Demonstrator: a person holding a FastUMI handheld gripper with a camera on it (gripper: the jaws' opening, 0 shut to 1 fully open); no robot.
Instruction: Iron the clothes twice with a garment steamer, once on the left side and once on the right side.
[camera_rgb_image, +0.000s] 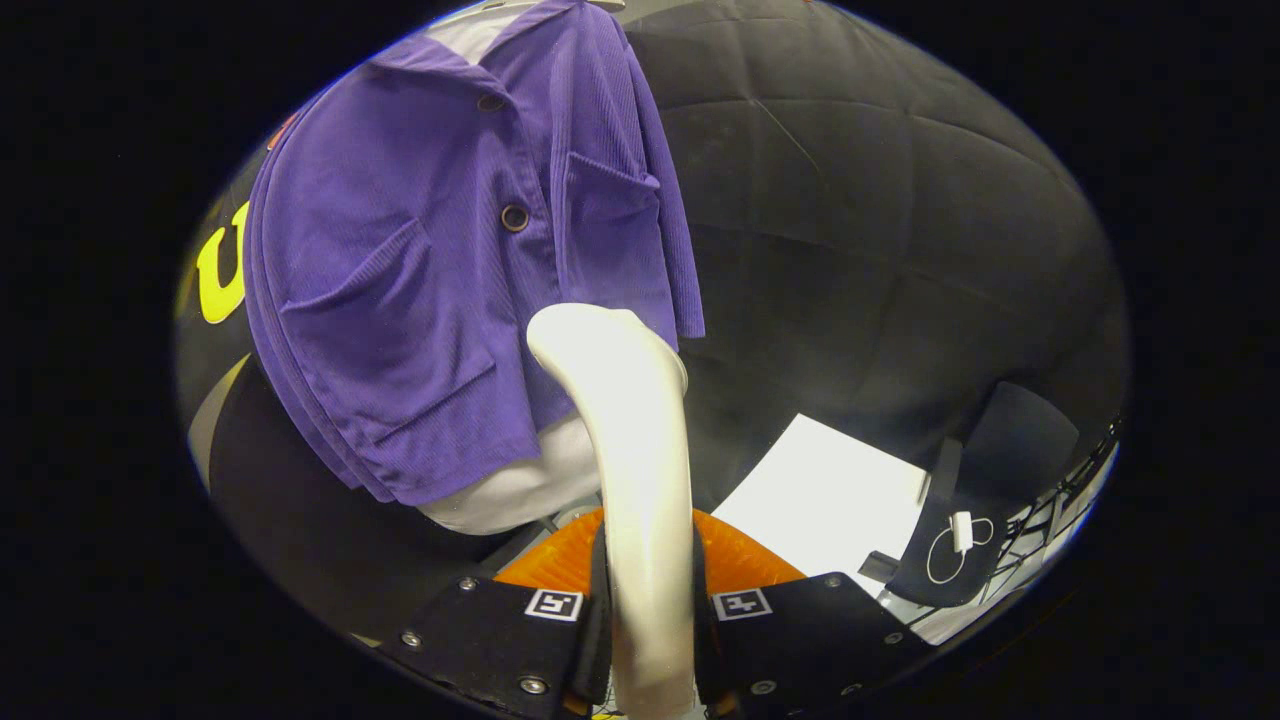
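A purple short-sleeved shirt (440, 250) with buttons and two chest pockets hangs over a white garment (520, 490) in front of the black booth wall. My gripper (648, 610) is shut on the cream handle of the garment steamer (640, 480), both fingers pressing its sides. The steamer rises from between the fingers and curves at its top toward the shirt's lower hem, near the button line. Its head faces the cloth, and I cannot tell whether it touches. The steamer's nozzle face is hidden from me.
An orange stool seat (740, 560) lies just beyond the fingers, below the shirt. A white board (830, 490) lies on the floor to the right, with a dark chair (990, 480) carrying a white cable and charger (960, 535) beside it.
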